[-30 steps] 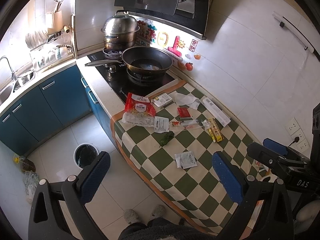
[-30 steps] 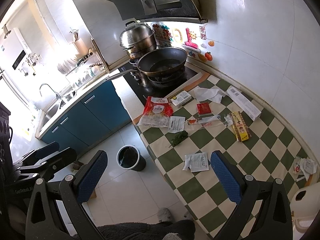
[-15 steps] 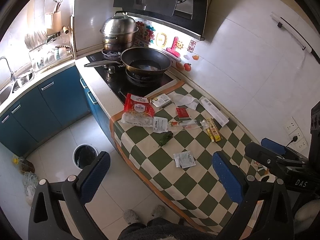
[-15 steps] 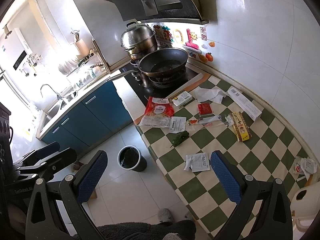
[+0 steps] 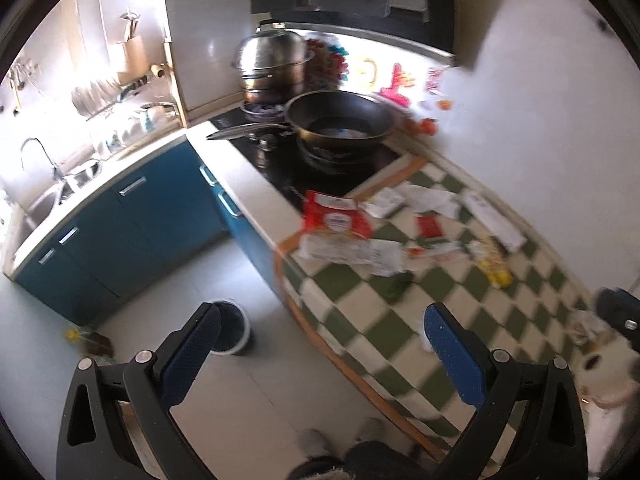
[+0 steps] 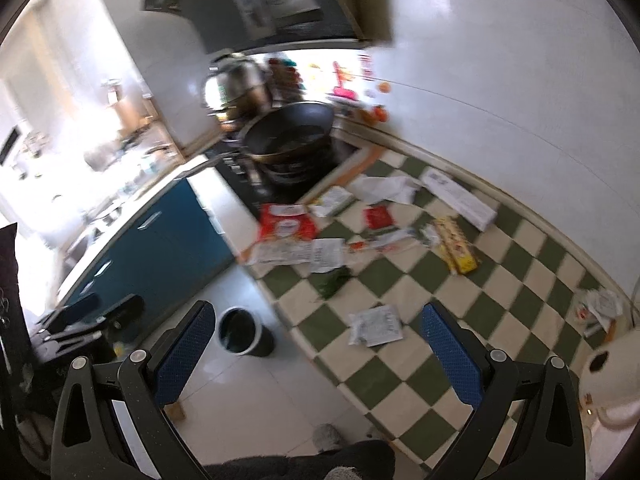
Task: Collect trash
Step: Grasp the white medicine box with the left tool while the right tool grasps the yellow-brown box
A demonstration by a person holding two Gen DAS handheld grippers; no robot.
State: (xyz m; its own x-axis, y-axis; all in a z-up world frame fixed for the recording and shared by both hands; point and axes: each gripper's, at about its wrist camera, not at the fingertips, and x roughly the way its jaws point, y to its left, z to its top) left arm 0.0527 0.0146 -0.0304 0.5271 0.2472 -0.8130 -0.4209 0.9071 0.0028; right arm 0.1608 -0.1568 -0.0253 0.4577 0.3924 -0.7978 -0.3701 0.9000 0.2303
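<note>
Item: kitchen, trash collection, opening stage; both views motion-blurred

- Left gripper (image 5: 320, 344): jaws wide apart, holding nothing, raised over the floor beside the tabletop edge
- Right gripper (image 6: 316, 338): jaws wide apart, holding nothing, raised above the tabletop's near corner
- Tabletop (image 6: 520, 320): green-and-cream checked cloth, next to the hob
- Trash, scattered on the tabletop: red packet (image 6: 286, 222); white sachet (image 6: 376, 325), nearest the right gripper; printed slip (image 6: 327, 254); green scrap (image 6: 333, 282); small red sachet (image 6: 377, 217); yellow wrapper (image 6: 456, 244); long white box (image 6: 460, 198) by the wall; crumpled paper (image 6: 386, 188)
- Bin (image 6: 242, 332): round, dark inside, on the floor just off the tabletop edge, apparently the destination
- Wok (image 5: 340, 120): on the hob, not trash

Step in hand (judged): approach; nothing picked so far

Next move calls for: lowering a gripper onto one flat piece, probably the white sachet, pinching its edge since it lies flush with the cloth, then carrying it to the bin
</note>
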